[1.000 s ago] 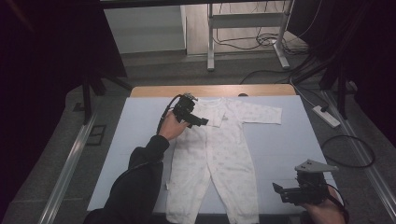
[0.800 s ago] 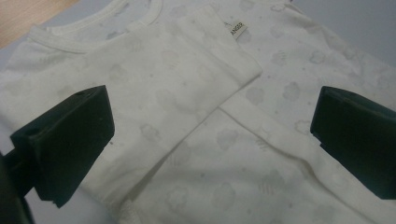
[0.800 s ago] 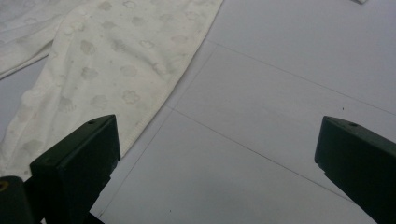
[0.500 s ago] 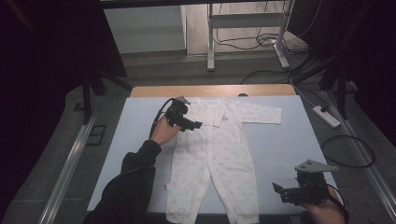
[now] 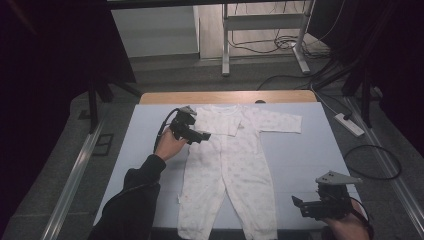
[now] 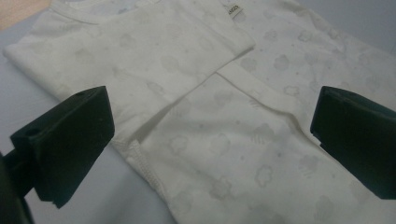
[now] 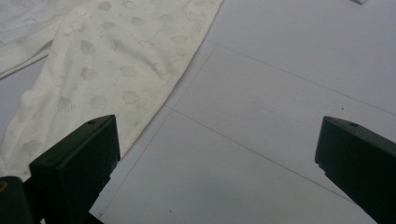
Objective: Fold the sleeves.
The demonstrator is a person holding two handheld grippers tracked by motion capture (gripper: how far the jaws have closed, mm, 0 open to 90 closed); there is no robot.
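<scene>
A white baby onesie with a faint cloud print lies flat on the light blue table cover. One sleeve is folded across the chest, and the other sleeve lies stretched out to the right. My left gripper hovers over the garment's left side, next to the folded sleeve. Seen from its own camera, the left gripper is open with nothing between its jaws. My right gripper stands open above bare cover at the front right. In its own view the right gripper has a onesie leg beside it.
A wooden table edge shows at the far side. On the floor to the right lie a power strip and cables. A metal rail runs along the left. Faint seams cross the cover.
My left gripper has drawn back from the chest, moving left and toward the person. The sleeve stays folded across the chest. The right gripper has not moved.
</scene>
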